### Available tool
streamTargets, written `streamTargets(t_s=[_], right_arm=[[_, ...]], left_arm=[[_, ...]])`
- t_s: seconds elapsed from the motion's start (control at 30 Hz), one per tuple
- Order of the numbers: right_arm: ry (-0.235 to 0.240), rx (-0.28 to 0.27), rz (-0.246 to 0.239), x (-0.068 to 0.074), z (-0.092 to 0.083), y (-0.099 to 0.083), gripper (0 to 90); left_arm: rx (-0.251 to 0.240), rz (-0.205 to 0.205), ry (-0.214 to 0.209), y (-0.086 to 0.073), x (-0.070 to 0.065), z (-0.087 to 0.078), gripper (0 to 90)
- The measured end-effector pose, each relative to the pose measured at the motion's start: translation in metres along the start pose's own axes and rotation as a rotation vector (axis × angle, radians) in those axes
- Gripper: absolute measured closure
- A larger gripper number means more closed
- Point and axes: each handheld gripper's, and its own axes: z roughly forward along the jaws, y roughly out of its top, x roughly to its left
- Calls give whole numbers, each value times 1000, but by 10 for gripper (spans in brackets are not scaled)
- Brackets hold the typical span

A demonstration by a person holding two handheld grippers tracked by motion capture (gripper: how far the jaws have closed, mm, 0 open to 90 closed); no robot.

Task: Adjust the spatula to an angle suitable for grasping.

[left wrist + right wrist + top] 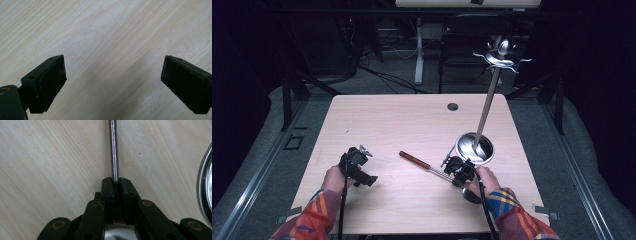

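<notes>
A long utensil lies on the wooden table, with a brown handle [414, 159], a thin metal shaft [113, 150] and a shiny bowl end [471, 196] by the person's right hand. My right gripper [455, 171] is shut on the shaft, and its pads [108, 187] press it from both sides. Just right of it stands a metal rack with a round base [474, 148], a slanting pole and hooks at the top [499, 57]. My left gripper [357, 165] sits at the table's left front, and its jaws [113, 65] are open over bare wood with nothing between them.
The table [402, 120] has a small round hole [452, 106] near its far edge. The rack's base rim [206, 190] lies close to the right of the right gripper. Behind the table are a chair, cables and desk legs in the dark.
</notes>
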Motion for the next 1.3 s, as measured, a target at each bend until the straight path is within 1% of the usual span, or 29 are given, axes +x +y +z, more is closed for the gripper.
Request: streamTargets(t_s=[0.17,0.2,0.23,0.43,0.53,0.57,0.6,0.63,0.67,0.7,0.73,0.8,0.83,0.87,0.9,0.93,0.97,1.0,1.07,1.13,1.17,1.23,1.27,1.3], right_arm=[[-9,6,-1,0,-1,-5,825],[-2,7,5,0,-1,-7,825],[-8,12,6,-1,-2,-10,825],[-6,21,14,-1,-4,-17,824],[-13,31,8,-2,-4,-19,825],[-6,26,18,-2,-4,-21,825],[-6,26,18,-2,-4,-21,825],[-8,40,15,-2,-5,-23,825],[-3,40,21,-3,-5,-25,824],[-10,48,19,-3,-6,-26,824],[-1,38,28,-3,-6,-28,824],[-4,56,24,-4,-7,-30,824],[3,50,34,-5,-7,-33,824],[3,50,34,-5,-7,-33,824],[0,47,38,-6,-8,-38,824],[1,56,40,-7,-8,-39,824],[1,56,40,-7,-8,-39,824],[-3,59,46,-7,-10,-43,823],[3,52,52,-8,-10,-46,821],[8,61,53,-8,-10,-47,817],[13,44,74,-9,-9,-48,784],[8,54,57,-10,-11,-46,761],[12,37,67,-9,-11,-46,750],[10,37,56,-9,-12,-45,738]], left_arm=[[-2,1,-2,0,0,0,57],[-2,2,-2,0,0,-1,56],[-4,1,-1,0,0,0,56],[-4,1,-3,0,0,0,56],[-1,2,-4,0,0,-1,56],[0,2,-4,0,0,0,56],[0,2,-4,0,0,0,56],[0,2,-5,0,0,0,56],[0,3,-4,0,0,0,56],[0,2,-4,0,0,0,56],[1,3,-4,0,0,0,56],[2,3,-5,0,-1,0,57],[2,4,-5,0,-1,0,57],[2,4,-5,0,-1,0,57],[0,4,-3,0,-1,0,57],[0,5,-3,0,-1,0,57],[0,5,-3,0,-1,0,57],[0,5,-3,0,-1,0,57],[1,5,-4,0,-1,1,58],[3,7,-5,1,-1,1,58],[3,6,-5,1,-2,1,58],[3,8,-4,1,-2,1,58],[3,8,-5,1,-2,1,58],[2,5,-4,1,-2,1,58]])
